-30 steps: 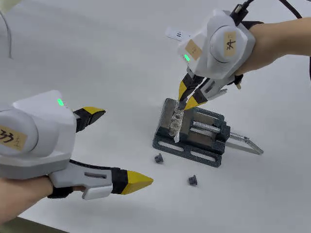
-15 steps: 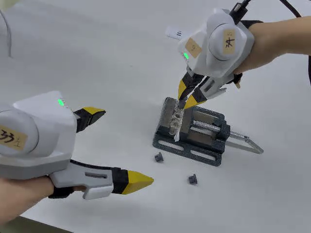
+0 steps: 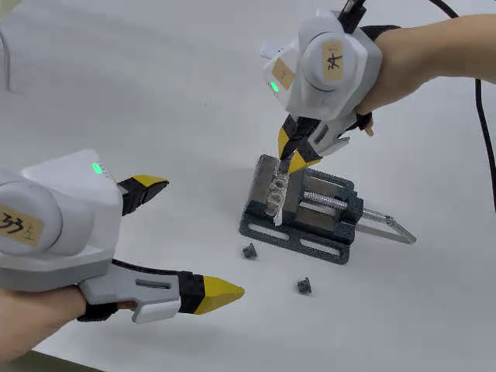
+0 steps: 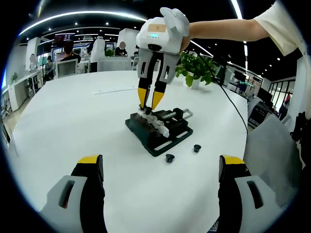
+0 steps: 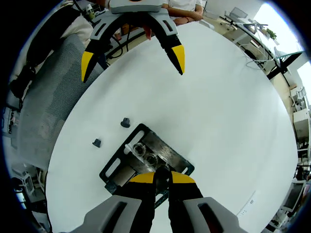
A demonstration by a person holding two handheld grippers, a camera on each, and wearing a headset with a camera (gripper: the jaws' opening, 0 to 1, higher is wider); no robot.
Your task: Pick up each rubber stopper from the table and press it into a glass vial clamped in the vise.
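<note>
A dark vise (image 3: 325, 221) on the white table clamps a row of clear glass vials (image 3: 276, 195). My right gripper (image 3: 289, 160) points down at the far end of that row, shut on a dark rubber stopper (image 5: 162, 174) that sits right over a vial mouth. The right gripper view has two open vials (image 5: 146, 153) just ahead of its tips. Two loose stoppers lie in front of the vise, one (image 3: 249, 250) near its corner and one (image 3: 304, 286) further right. My left gripper (image 3: 190, 236) hovers at the lower left, open and holding nothing.
The vise handle (image 3: 387, 227) sticks out to the right along the table. A black cable (image 3: 487, 132) runs down the right side. A small white tag (image 3: 267, 53) lies behind the right gripper. Around the vise is bare white tabletop (image 3: 155, 93).
The right gripper has tipped a little more upright while its tips stay over the far vial. The head view has shifted slightly. The left gripper has kept its place.
</note>
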